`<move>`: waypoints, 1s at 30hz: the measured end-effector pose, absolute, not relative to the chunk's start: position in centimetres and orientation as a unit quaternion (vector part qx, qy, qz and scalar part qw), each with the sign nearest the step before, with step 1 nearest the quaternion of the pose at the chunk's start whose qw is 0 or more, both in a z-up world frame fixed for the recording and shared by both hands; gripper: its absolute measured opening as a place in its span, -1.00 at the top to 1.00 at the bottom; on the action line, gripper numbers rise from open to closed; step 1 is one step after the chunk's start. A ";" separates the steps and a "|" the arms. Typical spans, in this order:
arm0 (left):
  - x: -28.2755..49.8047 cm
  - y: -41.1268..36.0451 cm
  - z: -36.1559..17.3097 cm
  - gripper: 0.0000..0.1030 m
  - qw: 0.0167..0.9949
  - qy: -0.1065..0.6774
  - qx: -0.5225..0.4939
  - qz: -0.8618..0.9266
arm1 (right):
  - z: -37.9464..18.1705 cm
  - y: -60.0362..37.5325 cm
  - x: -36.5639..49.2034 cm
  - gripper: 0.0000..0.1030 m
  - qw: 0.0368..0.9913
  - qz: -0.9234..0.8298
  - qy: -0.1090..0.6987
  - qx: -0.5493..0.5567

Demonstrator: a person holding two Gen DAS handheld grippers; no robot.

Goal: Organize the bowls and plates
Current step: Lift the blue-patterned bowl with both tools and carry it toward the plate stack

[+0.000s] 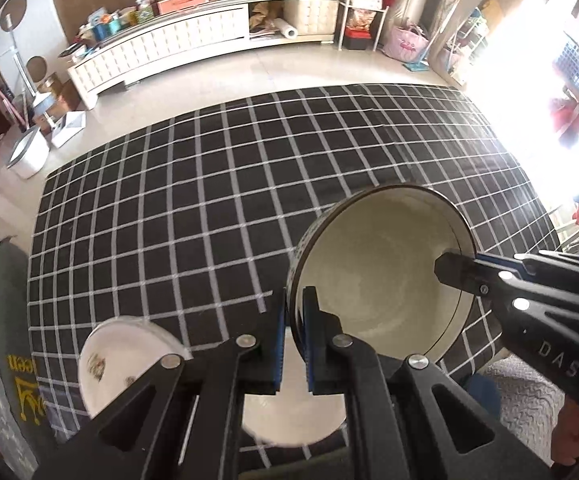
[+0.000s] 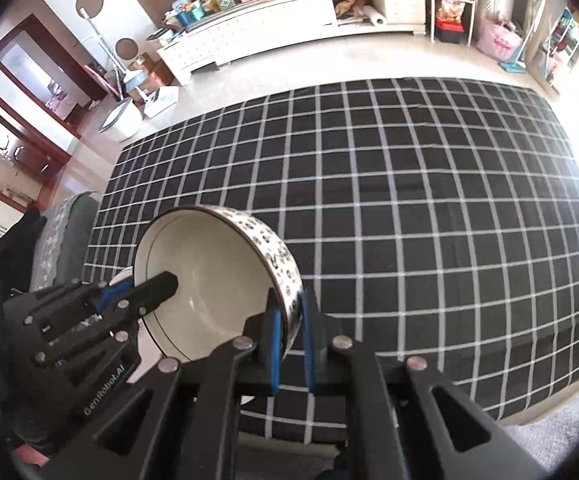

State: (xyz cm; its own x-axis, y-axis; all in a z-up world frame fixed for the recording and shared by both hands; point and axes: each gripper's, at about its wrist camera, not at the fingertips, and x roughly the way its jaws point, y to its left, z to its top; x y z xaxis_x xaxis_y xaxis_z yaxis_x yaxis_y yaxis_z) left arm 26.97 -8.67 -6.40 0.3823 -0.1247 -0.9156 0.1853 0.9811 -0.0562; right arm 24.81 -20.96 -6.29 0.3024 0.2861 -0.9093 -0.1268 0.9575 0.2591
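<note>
Bowl: we hold the patterned bowl point(image 1: 381, 272) tilted in the air above the checked tablecloth point(image 1: 209, 200), cream inside facing us.
Left gripper point(image 1: 294, 312): our jaws clamp the bowl's near wall, one finger inside and one outside.
Right gripper point(image 2: 289, 316): we pinch the opposite wall the same way.
Below: we see a white floral dish point(image 1: 121, 364) and a plain white plate point(image 1: 289, 420) on the cloth, partly hidden by our left gripper.
Beyond: a long white cabinet point(image 1: 177, 44) stands on the floor.
</note>
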 end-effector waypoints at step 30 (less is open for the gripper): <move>19.4 -2.8 -13.2 0.87 0.806 0.587 0.004 -0.080 | -12.0 -15.0 21.0 0.76 0.757 0.136 0.636 0.058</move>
